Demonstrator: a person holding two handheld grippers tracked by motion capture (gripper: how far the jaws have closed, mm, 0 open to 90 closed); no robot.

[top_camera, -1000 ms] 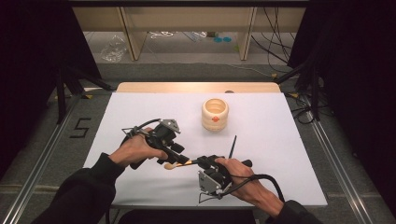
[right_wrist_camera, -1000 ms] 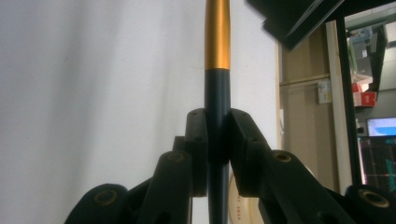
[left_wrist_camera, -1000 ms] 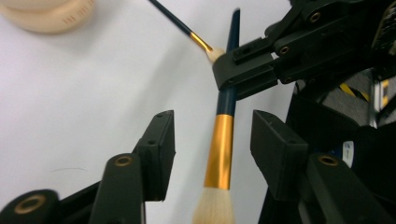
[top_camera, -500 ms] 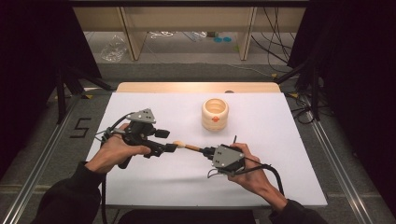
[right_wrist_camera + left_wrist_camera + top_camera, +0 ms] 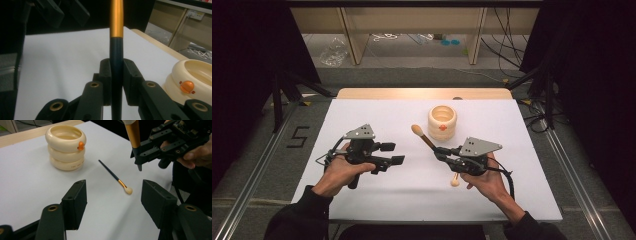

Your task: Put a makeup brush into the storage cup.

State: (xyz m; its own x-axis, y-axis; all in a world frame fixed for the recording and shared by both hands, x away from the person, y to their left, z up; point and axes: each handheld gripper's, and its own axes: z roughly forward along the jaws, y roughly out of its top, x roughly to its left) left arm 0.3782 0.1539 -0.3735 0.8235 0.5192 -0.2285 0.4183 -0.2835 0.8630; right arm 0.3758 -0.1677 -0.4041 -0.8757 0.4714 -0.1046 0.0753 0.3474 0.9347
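Handover done: the left tool (image 5: 394,153) has just let go and its jaws stand wide, empty.

The right tool (image 5: 438,151) now clamps the big brush (image 5: 424,137) alone, fluffy head aimed far-left near the ringed cream pot (image 5: 442,121); a slim brush (image 5: 115,177) lies on the matte white desk (image 5: 377,112).

Left gripper (image 5: 394,153): jaws have just opened off the big brush (image 5: 424,137), now well apart from it.
Right gripper (image 5: 438,151): carried that brush nearer the cream holder (image 5: 442,122).
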